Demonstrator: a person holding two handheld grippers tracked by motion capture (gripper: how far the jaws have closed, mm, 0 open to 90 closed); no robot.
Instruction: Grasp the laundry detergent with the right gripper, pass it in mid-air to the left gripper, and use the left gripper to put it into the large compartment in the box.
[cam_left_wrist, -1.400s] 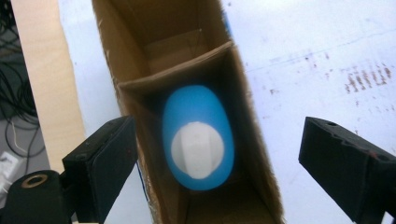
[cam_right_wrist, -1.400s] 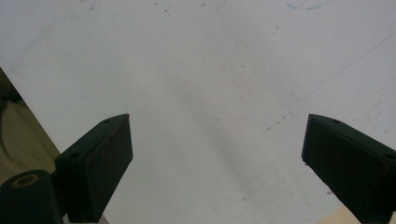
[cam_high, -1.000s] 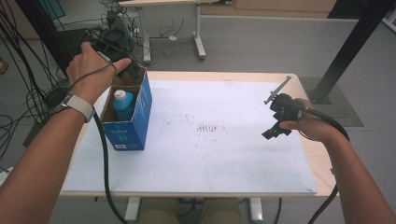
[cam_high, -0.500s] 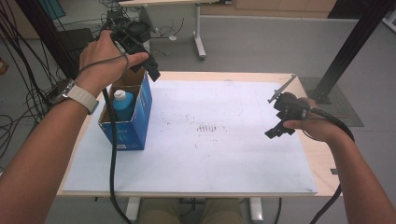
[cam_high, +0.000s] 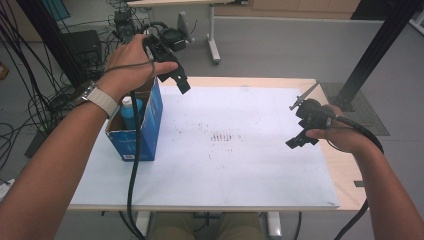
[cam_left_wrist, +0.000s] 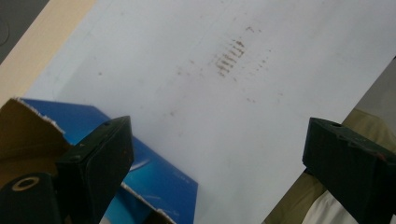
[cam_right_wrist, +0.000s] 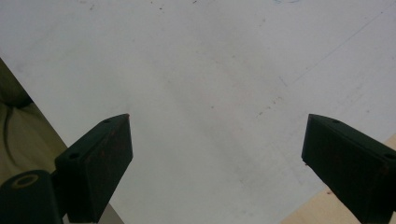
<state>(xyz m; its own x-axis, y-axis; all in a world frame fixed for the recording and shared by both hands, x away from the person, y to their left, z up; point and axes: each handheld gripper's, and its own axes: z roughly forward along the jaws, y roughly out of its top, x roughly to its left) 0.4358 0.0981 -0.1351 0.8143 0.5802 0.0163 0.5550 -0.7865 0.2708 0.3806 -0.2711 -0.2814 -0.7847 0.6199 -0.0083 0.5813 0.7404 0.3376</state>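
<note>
Lifted from the blue box at the table's left edge, left gripper hovers, jaws wide, empty; right gripper likewise wide.

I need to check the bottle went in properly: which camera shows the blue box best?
The high view: the whole blue box stands at the table's left, open-topped, with a bottle upright inside. The left gripper view catches its torn rim and one blue side behind a jaw. The right gripper view faces bare white sheet.

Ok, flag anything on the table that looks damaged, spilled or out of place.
The blue box has a ragged, torn top edge, seen close in the left gripper view. The white sheet carries brownish smudges, densest in a patch of short streaks near its middle. The bottle stands upright in the box; nothing looks spilled.
</note>
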